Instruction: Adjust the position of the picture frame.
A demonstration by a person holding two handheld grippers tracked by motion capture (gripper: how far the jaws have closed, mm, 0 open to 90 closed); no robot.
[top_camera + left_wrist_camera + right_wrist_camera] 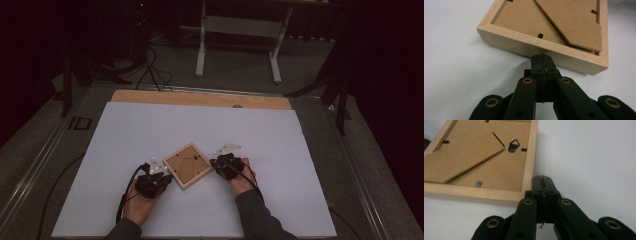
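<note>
A small wooden picture frame (187, 165) lies face down on the white sheet, turned like a diamond, its brown backing board and fold-out stand showing. My left gripper (161, 176) is shut with nothing in it, its tips against the frame's near-left side. In the left gripper view the closed tips (541, 58) meet the frame's pale wooden edge (534, 46). My right gripper (218, 164) is shut and empty too, at the frame's right corner. In the right gripper view its tips (541, 179) sit beside the frame's rail (530, 162), near the black hanger (513, 146).
The white sheet (150, 130) covers a wooden table whose far strip (200, 99) stays bare. Beyond it stand the legs of a white table (239, 30) on a dark floor, with cables (152, 70) at the left. Metal rails run along both table sides.
</note>
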